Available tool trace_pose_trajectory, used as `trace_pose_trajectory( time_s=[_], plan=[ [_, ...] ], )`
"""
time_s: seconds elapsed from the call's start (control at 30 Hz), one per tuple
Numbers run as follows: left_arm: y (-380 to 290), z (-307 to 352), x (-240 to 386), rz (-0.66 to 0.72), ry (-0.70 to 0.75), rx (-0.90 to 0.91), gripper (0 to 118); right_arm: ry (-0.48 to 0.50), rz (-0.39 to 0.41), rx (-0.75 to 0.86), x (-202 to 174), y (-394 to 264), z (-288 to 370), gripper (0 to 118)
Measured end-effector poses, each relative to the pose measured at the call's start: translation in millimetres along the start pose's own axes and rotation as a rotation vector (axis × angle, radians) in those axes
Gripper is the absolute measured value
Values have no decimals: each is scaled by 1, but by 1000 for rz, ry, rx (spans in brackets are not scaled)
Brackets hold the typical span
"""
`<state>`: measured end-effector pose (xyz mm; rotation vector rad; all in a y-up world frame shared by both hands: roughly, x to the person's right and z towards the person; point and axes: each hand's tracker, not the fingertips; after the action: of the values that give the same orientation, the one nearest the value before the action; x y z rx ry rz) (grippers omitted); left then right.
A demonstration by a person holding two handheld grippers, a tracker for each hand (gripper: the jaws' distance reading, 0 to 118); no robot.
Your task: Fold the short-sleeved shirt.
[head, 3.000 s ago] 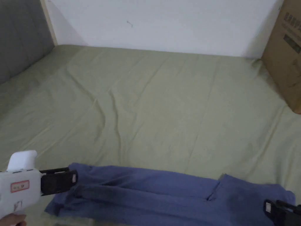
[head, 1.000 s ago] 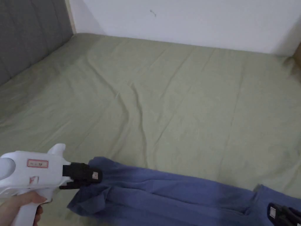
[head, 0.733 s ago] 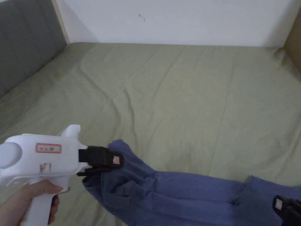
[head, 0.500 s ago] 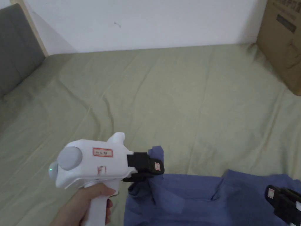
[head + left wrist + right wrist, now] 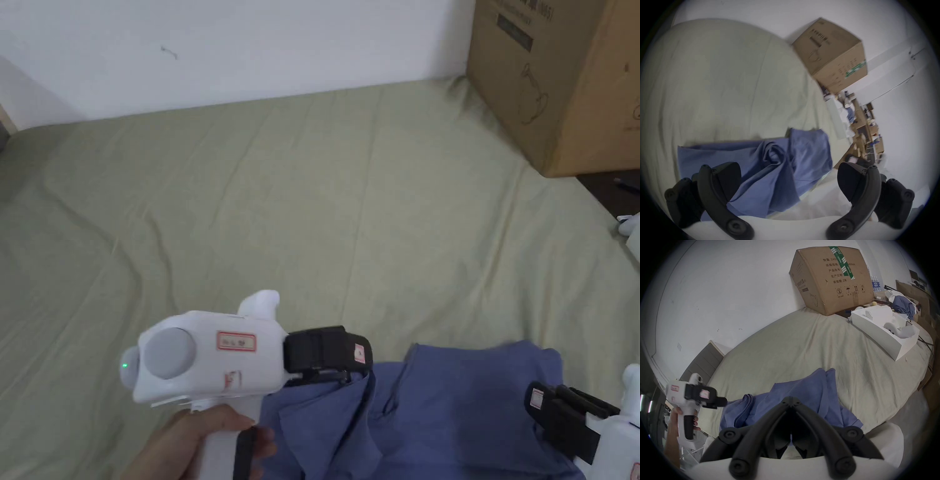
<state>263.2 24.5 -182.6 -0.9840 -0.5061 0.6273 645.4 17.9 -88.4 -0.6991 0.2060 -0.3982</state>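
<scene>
Item: blue short-sleeved shirt (image 5: 462, 406), lying bunched at the near edge of the green bed (image 5: 312, 206), part-folded.

My left gripper (image 5: 788, 178): fingers spread wide, cloth slack between them, gripping nothing.

My right gripper (image 5: 790, 400): fingers pressed together on the shirt's near end.

Handling: I judge the carried end should be laid flat over the pinned one, edges aligned, before pressing the crease.

Nearby: cardboard box (image 5: 562, 75).
</scene>
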Motion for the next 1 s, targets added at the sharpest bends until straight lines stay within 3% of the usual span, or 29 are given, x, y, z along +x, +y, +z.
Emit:
trace_pose_trajectory(
  time_s=[0.2,0.27,0.3,0.33,0.37,0.4,0.5,1.0],
  plan=[
    [-15,54,-25,108,46,30,117,35,28,-31,-13,-6,-9,0],
    [-24,60,-43,148,131,43,107,50,45,-38,-15,-8,-11,0],
    [-27,60,-48,132,168,41,91,55,53,-43,-16,-8,-11,0],
    [-33,60,-48,119,221,50,55,57,59,-47,-17,-9,-12,0],
    [-38,55,-50,100,271,42,26,61,66,-52,-16,-10,-13,0],
    [-42,51,-51,70,316,26,10,63,69,-58,-16,-10,-14,0],
    [-52,43,-52,2,339,-4,8,67,68,-67,-15,-11,-15,0],
    [-46,8,-39,-36,367,-99,8,42,20,-89,5,-16,-19,0]
  ],
)
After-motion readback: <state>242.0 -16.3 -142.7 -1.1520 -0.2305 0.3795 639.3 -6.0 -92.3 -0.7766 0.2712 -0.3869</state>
